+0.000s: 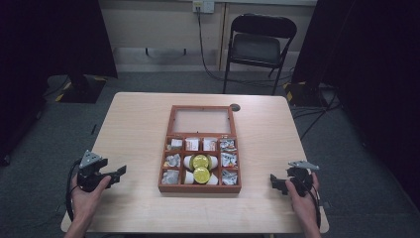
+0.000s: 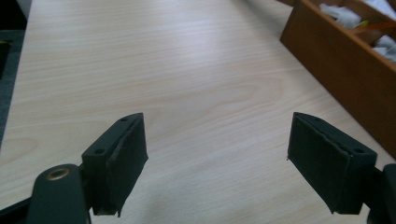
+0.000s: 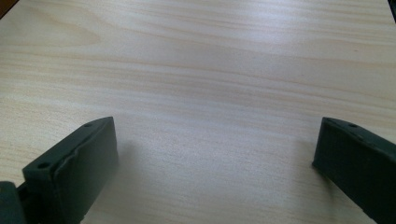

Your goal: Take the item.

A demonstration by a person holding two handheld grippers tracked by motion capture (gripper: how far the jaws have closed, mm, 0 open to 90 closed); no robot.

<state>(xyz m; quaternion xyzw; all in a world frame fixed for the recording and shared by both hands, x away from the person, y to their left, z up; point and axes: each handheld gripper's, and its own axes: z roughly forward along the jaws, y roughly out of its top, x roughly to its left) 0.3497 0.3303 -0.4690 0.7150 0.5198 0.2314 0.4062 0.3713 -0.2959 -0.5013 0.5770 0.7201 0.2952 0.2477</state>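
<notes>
A brown wooden box (image 1: pixel 199 188) with its glass lid (image 1: pixel 201 120) folded back lies in the middle of the table. Its side compartments hold small wrapped packets (image 1: pixel 228 160); two white jars with yellow lids (image 1: pixel 201 174) lie in the central one. My left gripper (image 1: pixel 119 174) rests near the table's left front edge, open, nothing between its jaws (image 2: pixel 217 163). The box's side wall (image 2: pixel 343 70) stands off to its right. At the right front edge my right gripper (image 1: pixel 275 181) is open over bare wood (image 3: pixel 215 168).
The light wooden table (image 1: pixel 138 129) has bare room on both sides of the box. A small round dark thing (image 1: pixel 235 107) sits by the lid's far corner. A black folding chair (image 1: pixel 257 47) stands beyond the table, with cables on the grey floor.
</notes>
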